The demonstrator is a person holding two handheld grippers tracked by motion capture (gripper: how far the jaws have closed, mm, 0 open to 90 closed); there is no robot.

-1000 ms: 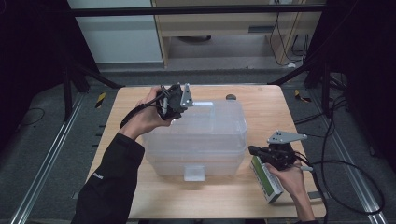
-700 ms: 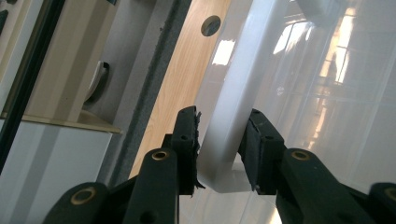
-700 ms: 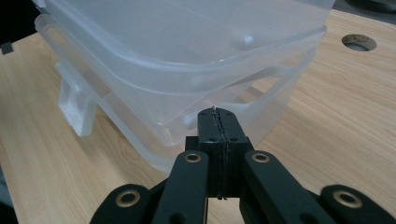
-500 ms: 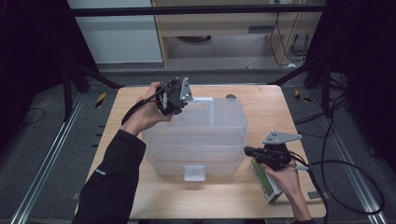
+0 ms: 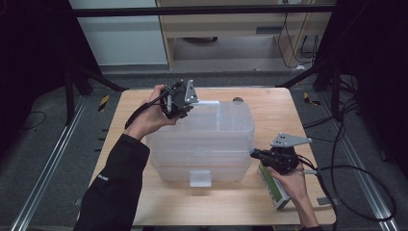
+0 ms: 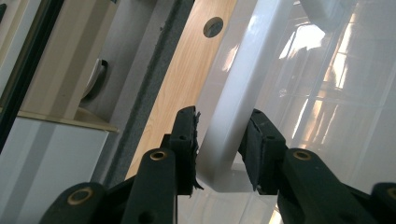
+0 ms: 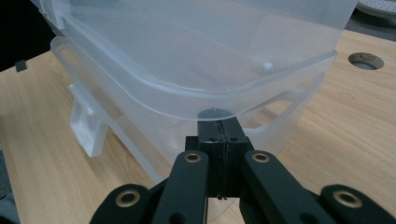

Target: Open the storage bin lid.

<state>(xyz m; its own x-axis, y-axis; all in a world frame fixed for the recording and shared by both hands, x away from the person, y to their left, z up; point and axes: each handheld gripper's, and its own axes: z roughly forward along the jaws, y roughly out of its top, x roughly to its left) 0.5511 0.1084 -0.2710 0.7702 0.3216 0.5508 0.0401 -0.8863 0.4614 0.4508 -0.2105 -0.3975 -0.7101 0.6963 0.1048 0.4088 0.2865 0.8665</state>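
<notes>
A clear plastic storage bin (image 5: 202, 154) with a clear lid (image 5: 219, 120) stands on the wooden table (image 5: 274, 115). My left gripper (image 5: 184, 109) is at the lid's far left end, shut on the white latch handle (image 6: 233, 107), which sits between the pads of that gripper (image 6: 223, 140). My right gripper (image 5: 253, 153) is at the bin's right near corner. Its jaws are shut with nothing between them, and the tips of that gripper (image 7: 219, 128) sit just under the lid rim (image 7: 210, 105). A second white latch (image 5: 199, 178) hangs on the near side.
A green and white box (image 5: 273, 188) lies on the table under the right hand. A round hole (image 5: 237, 100) is in the tabletop behind the bin. Cables (image 5: 356, 168) trail off the table's right edge. A cabinet (image 5: 226, 29) stands beyond the table.
My right gripper has moved left, up to the bin's corner under the lid rim. The left gripper has stayed on the latch handle.
</notes>
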